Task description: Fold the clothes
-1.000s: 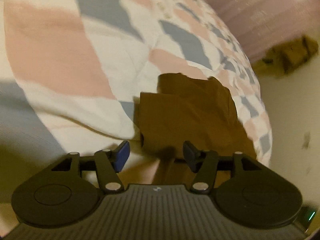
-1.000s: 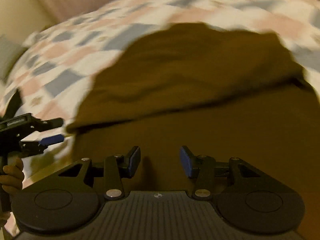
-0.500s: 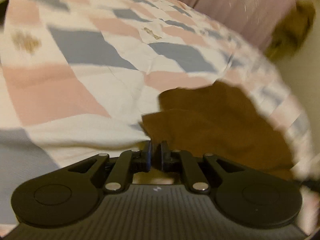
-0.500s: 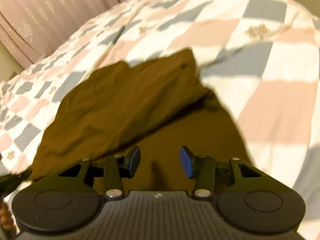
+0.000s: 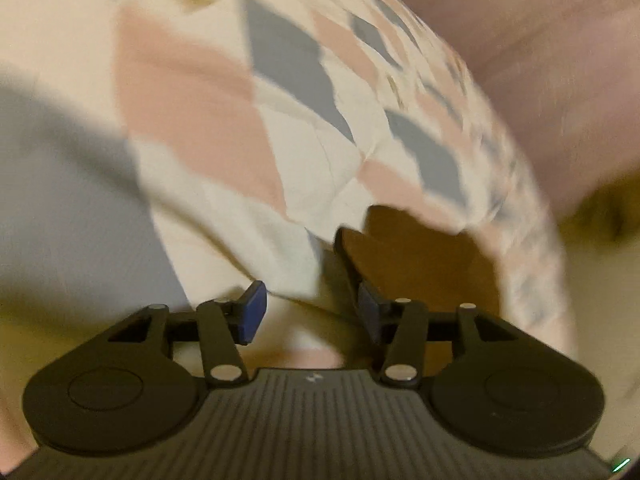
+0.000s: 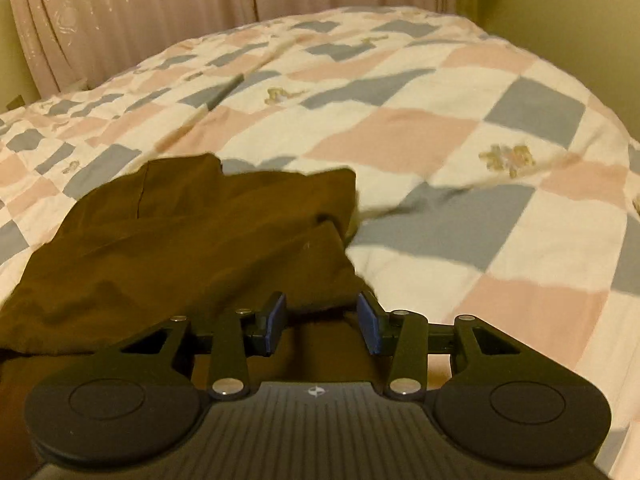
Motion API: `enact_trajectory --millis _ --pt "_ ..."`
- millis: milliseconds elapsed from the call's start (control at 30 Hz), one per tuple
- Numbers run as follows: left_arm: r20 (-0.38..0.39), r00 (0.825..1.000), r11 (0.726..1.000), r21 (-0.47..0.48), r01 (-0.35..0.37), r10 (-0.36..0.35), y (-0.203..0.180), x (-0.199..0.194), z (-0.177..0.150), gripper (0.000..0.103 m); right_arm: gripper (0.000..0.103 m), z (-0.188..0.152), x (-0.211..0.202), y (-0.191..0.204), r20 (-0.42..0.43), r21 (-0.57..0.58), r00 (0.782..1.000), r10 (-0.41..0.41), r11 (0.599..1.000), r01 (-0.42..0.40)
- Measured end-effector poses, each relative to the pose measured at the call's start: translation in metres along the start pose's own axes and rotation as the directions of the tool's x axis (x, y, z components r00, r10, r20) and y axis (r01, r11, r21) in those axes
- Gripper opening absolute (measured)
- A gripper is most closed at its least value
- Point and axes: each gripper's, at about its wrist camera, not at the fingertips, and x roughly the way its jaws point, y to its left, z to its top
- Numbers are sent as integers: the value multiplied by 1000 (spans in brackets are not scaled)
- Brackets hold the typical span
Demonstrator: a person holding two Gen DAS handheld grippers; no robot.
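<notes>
The left gripper (image 5: 310, 312), pinched together half a second ago, now gapes beside the rumpled dark-brown cloth garment (image 5: 420, 256) at lower centre.

A bedroom in a home: a bed (image 6: 440, 128) fills most of the view, covered by a quilt (image 6: 400, 136) patched in pink, grey-blue and cream squares with small embroidered motifs. Behind it hang long pale pink curtains (image 6: 160, 4), beside a plain yellowish wall (image 6: 560, 8). A brown garment (image 6: 180, 248) lies on the quilt.

Both wrist views low, close, sharing brown garment (image 6: 192, 248), quilt (image 6: 460, 128)
</notes>
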Motion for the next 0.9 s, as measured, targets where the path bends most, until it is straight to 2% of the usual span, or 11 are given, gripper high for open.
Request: enact_trajectory --millis 133,267,367,500,567,633,733,800,833,867,900 --pt "2 999 962 -268 52 -54 23 12 -10 48 44 -12 4 6 -58 22 998 20 1000 -19" --pt "51 998 920 -388 53 -36 39 6 -19 47 46 -14 4 14 -76 -6 997 31 999 -32" --pt "67 997 915 -398 62 -38 39 -2 -22 48 47 -13 5 14 -81 -6 996 37 999 -38" --pt "45 997 936 -343 75 -64 25 6 -26 49 47 -15 8 11 -89 16 995 41 999 -39" --pt "53 995 936 -339 96 -83 21 13 -26 49 53 -16 9 12 -93 8 995 42 999 -42" --pt "54 994 941 -321 104 -92 15 18 -25 41 54 -18 8 14 -97 -15 994 45 999 -46" --pt "23 1000 978 -208 10 -5 -6 25 -24 10 54 -20 7 16 -96 -50 994 43 998 -48" --pt "38 991 991 -28 -131 132 -32 29 -24 4 54 -21 6 14 -95 -47 994 48 998 -52" --pt "80 978 974 107 -199 191 -52 29 -26 3 54 -22 5 13 -95 -41 994 52 998 -56" --pt "142 962 921 283 -267 234 -77 30 -33 3 54 -22 4 12 -94 -35 994 56 998 -60" --pt "221 940 811 478 -336 259 -104 33 -48 3 54 -22 4 10 -93 -30 994 62 997 -65"
